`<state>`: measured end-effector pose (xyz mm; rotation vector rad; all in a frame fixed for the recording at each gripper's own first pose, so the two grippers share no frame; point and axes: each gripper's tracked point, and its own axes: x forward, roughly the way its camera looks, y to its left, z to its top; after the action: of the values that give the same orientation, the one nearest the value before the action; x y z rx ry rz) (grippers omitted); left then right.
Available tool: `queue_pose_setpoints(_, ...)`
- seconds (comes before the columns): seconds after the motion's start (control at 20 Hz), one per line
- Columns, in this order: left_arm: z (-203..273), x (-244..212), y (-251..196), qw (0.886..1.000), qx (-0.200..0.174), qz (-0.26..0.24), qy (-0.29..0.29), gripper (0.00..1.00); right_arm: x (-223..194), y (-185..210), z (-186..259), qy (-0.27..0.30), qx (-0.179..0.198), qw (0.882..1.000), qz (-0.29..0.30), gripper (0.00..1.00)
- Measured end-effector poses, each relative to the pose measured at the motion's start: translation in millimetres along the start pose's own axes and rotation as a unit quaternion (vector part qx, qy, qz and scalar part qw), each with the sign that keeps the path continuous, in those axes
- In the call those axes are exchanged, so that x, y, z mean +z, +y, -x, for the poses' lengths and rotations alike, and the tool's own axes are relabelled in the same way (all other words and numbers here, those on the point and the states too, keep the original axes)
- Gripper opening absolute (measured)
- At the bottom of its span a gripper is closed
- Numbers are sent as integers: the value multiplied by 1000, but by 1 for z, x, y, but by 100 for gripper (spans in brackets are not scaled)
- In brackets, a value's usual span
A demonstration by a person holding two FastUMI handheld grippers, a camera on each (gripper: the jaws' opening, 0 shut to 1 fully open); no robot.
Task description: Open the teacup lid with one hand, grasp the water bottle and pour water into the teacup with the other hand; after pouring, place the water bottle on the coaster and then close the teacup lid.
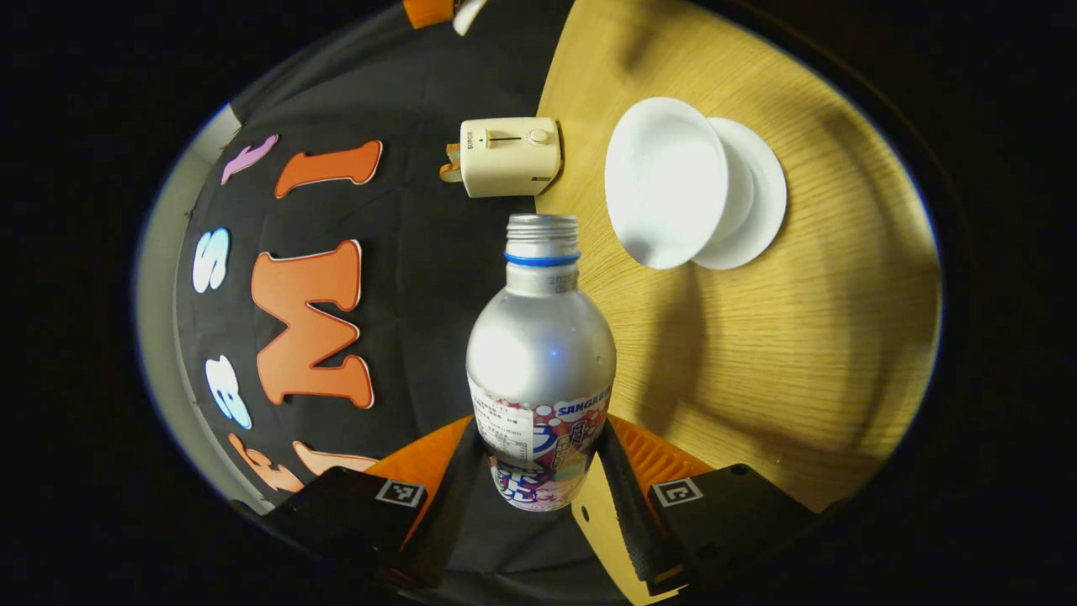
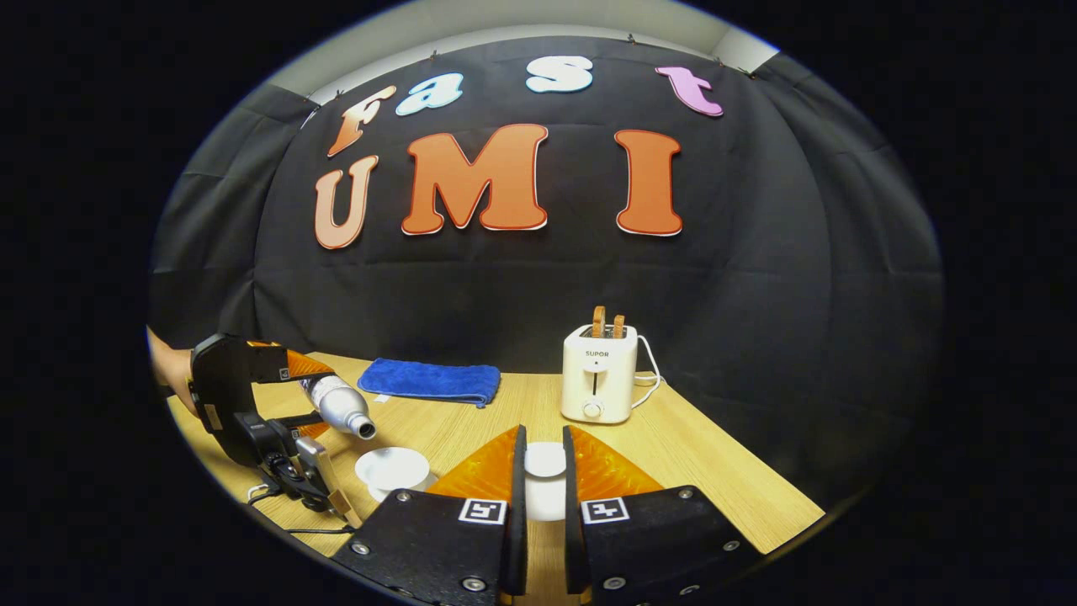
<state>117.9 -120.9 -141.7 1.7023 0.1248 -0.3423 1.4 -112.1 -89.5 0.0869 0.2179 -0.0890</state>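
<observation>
1. The water bottle is silver, cap off, and tipped over sideways. In the right gripper view you can see it leaning with its open mouth pointing down toward the teacup, just above and to the side of it.
2. The left gripper has the bottle clamped, both fingers pressed on the labelled lower body. From the other side that gripper is at the left edge, with a bit of the person's hand behind it.
3. The teacup is white, open, sitting on its white saucer on the wooden surface.
4. The right gripper is closed down narrow on the white teacup lid, held off to the side of the cup, both fingers against it as far as I can tell.
5. Farther back: a cream toaster with two slices sticking up, and a folded blue cloth near the wall.
</observation>
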Motion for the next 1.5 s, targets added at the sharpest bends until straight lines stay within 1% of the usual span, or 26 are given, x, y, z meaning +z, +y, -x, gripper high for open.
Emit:
queue_pose_setpoints(0.3, 3, 6, 12, 998, 8, -56, -16, 83, -1, -1, 1, 2, -1, 1000, 0, 18)
queue_pose_setpoints(0.65, -7, 2, 20, 995, 7, -98, -15, 83, 1, -7, 4, 3, -4, 1000, 0, 18)
queue_pose_setpoints(0.8, -9, -2, 30, 993, 15, -116, -11, 83, 1, -9, 5, 3, -4, 1000, -1, 18)
queue_pose_setpoints(1.25, -7, -10, 60, 987, 33, -156, -2, 83, 2, -5, 7, 5, 1, 1000, -2, 18)
queue_pose_setpoints(1.5, -2, -15, 78, 984, 48, -169, 2, 83, 3, -3, 6, 4, 5, 1000, -3, 18)
